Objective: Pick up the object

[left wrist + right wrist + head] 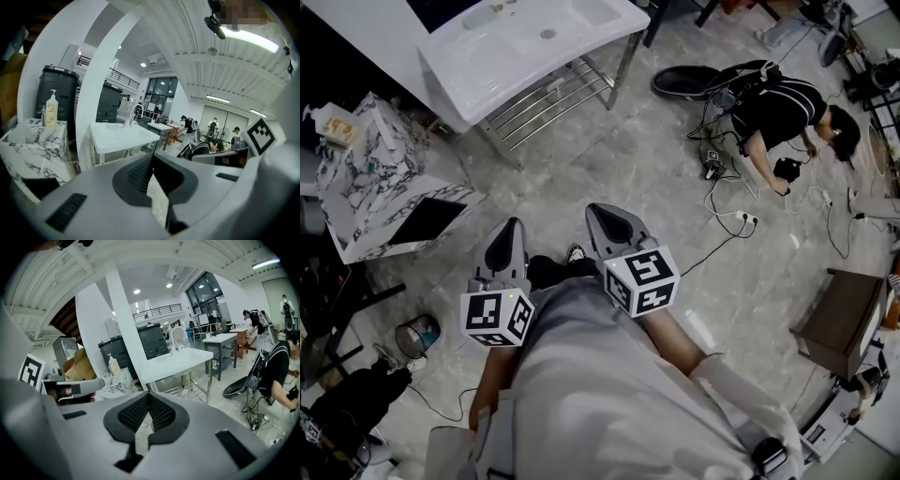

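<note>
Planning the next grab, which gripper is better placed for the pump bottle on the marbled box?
Likely left: the left gripper is on the side of the marbled box, nearer the bottle; the right gripper is farther. Both are shut, empty.

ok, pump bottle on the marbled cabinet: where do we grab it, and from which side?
Probably the body of the pump bottle, below the neck, coming in level from the near side of the marbled cabinet, jaws either side. It stands upright, body tall and narrow; the pump head and spout on top would likely foul a top-down grab.
</note>
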The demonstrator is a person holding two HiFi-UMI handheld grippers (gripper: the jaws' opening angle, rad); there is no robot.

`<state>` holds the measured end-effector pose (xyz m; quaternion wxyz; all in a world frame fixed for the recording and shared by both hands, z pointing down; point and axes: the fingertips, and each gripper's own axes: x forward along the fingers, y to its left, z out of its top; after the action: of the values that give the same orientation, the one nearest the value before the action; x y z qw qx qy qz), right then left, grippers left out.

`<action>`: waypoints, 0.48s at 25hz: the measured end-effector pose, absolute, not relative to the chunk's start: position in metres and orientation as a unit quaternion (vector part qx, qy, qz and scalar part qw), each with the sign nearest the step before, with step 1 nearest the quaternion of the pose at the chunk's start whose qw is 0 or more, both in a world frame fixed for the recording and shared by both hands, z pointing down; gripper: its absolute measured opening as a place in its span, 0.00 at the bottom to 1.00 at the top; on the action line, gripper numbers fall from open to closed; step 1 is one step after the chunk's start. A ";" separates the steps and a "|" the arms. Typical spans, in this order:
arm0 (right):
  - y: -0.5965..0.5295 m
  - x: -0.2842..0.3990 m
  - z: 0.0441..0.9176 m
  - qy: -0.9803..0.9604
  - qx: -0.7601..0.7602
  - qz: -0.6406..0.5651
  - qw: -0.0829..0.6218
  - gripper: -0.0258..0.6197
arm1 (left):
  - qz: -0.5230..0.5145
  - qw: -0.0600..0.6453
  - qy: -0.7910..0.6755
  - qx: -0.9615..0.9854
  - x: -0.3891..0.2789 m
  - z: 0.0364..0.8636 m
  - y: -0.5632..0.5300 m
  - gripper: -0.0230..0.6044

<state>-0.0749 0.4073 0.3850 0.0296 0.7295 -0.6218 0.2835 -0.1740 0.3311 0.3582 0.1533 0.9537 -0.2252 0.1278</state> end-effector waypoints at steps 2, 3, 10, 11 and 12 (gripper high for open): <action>0.406 -0.070 0.387 -0.620 0.730 0.286 0.030 0.05 | 0.136 0.156 -0.221 0.953 -0.169 0.363 0.333 0.05; 0.406 -0.068 0.388 -0.620 0.729 0.289 0.030 0.05 | 0.137 0.158 -0.219 0.953 -0.167 0.364 0.334 0.05; 0.402 -0.058 0.394 -0.622 0.723 0.300 0.036 0.05 | 0.138 0.166 -0.220 0.951 -0.152 0.366 0.332 0.05; 0.400 -0.056 0.395 -0.622 0.722 0.300 0.037 0.05 | 0.138 0.166 -0.220 0.951 -0.149 0.366 0.330 0.05; 0.397 -0.054 0.395 -0.623 0.721 0.300 0.037 0.05 | 0.139 0.167 -0.221 0.951 -0.147 0.367 0.327 0.05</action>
<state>-0.0538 0.3973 0.3951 0.0373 0.7214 -0.6230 0.3001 -0.1471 0.3267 0.3675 0.1670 0.9509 -0.2207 0.1388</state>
